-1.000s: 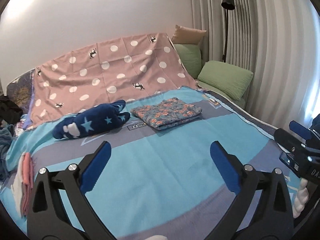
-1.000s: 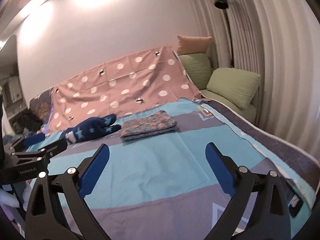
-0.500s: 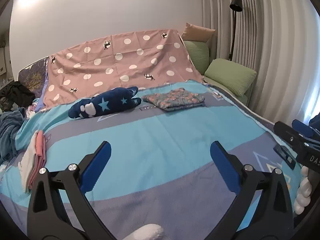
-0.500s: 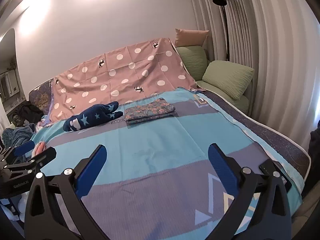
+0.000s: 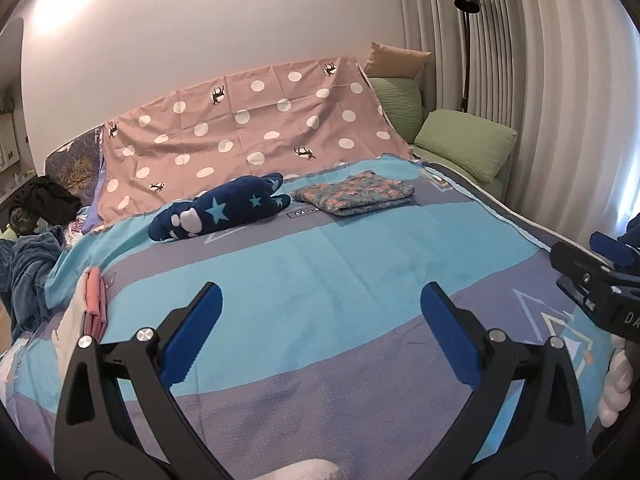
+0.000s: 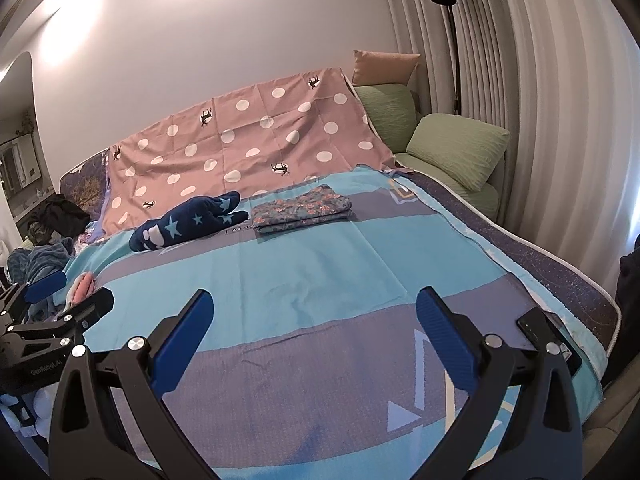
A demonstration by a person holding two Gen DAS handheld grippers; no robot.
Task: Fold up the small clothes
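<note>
Both claws are spread wide and nothing is held: the left claw [image 5: 320, 320] and the right claw [image 6: 312, 324] hang over the near part of the bed [image 5: 320, 264], well short of any garment. The floral garment [image 5: 354, 194] is seen already folded, far from the claws, just right of the star-print garment [image 5: 220, 210], which lies bunched and is judged the piece yet to be folded. A pink cloth [image 5: 96, 304] lies at the bed's left edge, left of and nearer than the star-print garment.

From here, a long reach is needed. If only the plush top layer were pinched, the star-print garment could be dragged as a lump rather than opened. The folded floral garment, lying so close, could be knocked askew by a wide claw.

A phone [image 6: 548, 336] on the bed's right edge is shown plainly only in the right view. The pink cloth's folded layers are shown only in the left view; in the right view they are half hidden behind the left claw.
</note>
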